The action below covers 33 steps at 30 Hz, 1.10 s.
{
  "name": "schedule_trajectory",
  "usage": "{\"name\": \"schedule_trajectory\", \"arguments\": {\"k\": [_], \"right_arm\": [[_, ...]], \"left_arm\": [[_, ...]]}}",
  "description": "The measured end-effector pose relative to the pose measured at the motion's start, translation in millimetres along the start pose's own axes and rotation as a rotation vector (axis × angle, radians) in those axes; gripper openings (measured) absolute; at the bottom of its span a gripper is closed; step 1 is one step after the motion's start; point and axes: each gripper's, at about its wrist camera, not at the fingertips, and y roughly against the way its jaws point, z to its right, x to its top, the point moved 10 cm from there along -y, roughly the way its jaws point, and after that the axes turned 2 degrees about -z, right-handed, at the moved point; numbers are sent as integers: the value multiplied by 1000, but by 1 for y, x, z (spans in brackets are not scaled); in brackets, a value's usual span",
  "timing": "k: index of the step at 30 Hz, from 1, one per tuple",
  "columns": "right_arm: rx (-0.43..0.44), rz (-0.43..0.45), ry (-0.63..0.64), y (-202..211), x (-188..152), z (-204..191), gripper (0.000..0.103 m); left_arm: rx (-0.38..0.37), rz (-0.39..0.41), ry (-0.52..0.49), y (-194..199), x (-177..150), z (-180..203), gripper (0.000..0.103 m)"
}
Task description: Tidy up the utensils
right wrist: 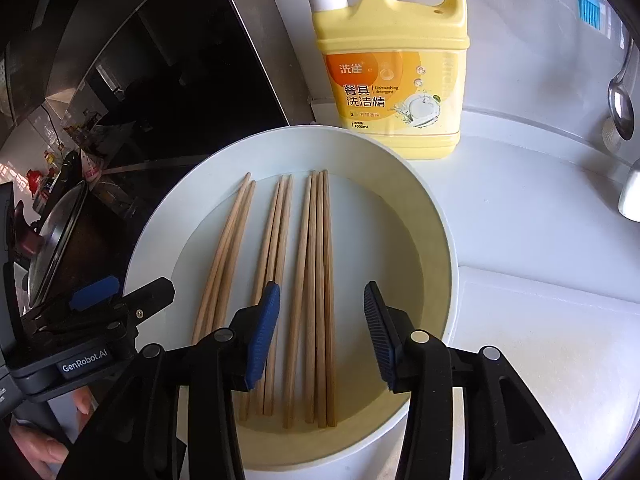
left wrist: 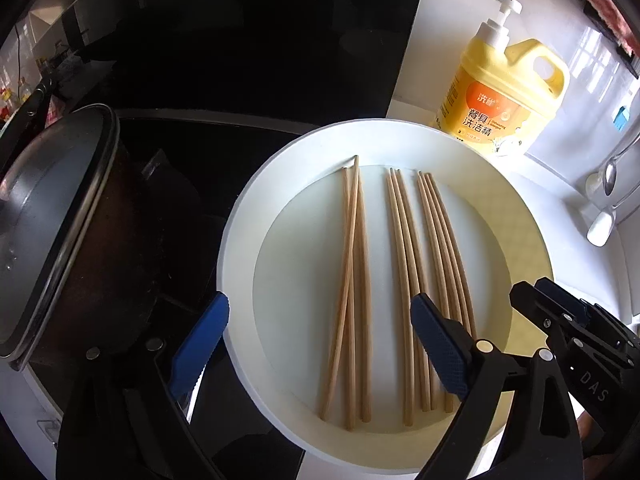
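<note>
Several wooden chopsticks [left wrist: 352,280] lie in three loose bundles on a round white plate [left wrist: 248,216]. They also show in the right wrist view [right wrist: 318,280] on the same plate [right wrist: 160,220]. My left gripper [left wrist: 320,344] is open and empty, hovering over the near ends of the left and middle bundles. My right gripper [right wrist: 320,336] is open and empty, its fingers astride the right bundle's near half. The right gripper also shows at the right edge of the left wrist view [left wrist: 560,320].
A yellow dish-soap bottle [left wrist: 504,92] stands behind the plate on the white counter. A dark pot with a lid [left wrist: 60,220] sits left of the plate on a black stove. Spoons [right wrist: 622,100] hang at the right. A white cutting board [right wrist: 552,344] lies to the right.
</note>
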Motion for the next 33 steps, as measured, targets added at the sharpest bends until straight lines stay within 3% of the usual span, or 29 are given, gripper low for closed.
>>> {"name": "schedule_trajectory", "arguments": {"k": [13, 33], "right_arm": [[-24, 29, 46, 29, -7, -10, 53], [-45, 48, 67, 51, -11, -11, 57]], "left_arm": [[33, 23, 4, 28, -5, 5, 96], [93, 61, -6, 49, -7, 7, 97]]}}
